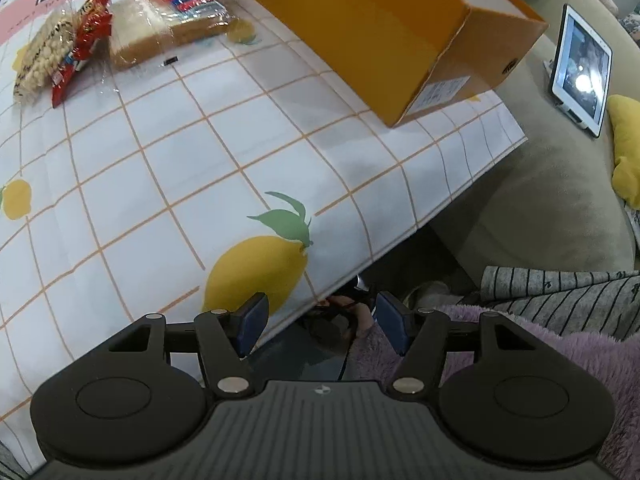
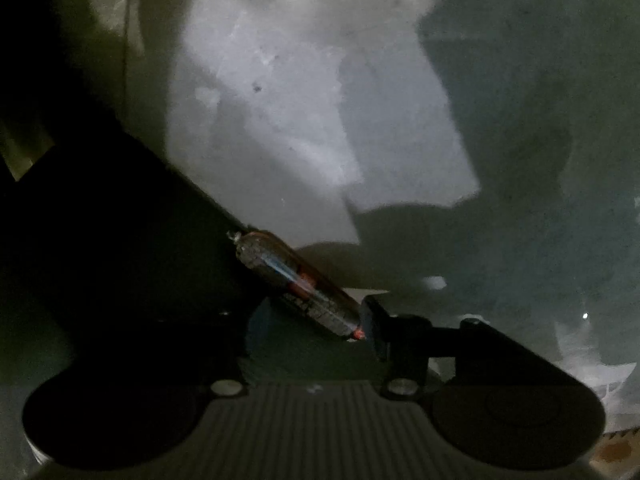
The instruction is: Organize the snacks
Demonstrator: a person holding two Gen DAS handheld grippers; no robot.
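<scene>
Crinkly plastic snack packs [image 1: 64, 48] sit at table [image 1: 168, 168] far corner | light, soft, slippery, pinch sealed edge | left gripper [image 1: 316, 328] jaws apart, empty | right gripper [image 2: 320, 344] too dark, can't tell

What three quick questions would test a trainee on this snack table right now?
1. True or false: the left claw is holding a snack.
2. Which is not on the table? A. bread bag B. tablet C. orange box
3. Fill in: the fruit printed on the cloth is ____.

Key: 1 false, its jaws stand open with nothing between them. 2 B. 3 lemons.
</scene>
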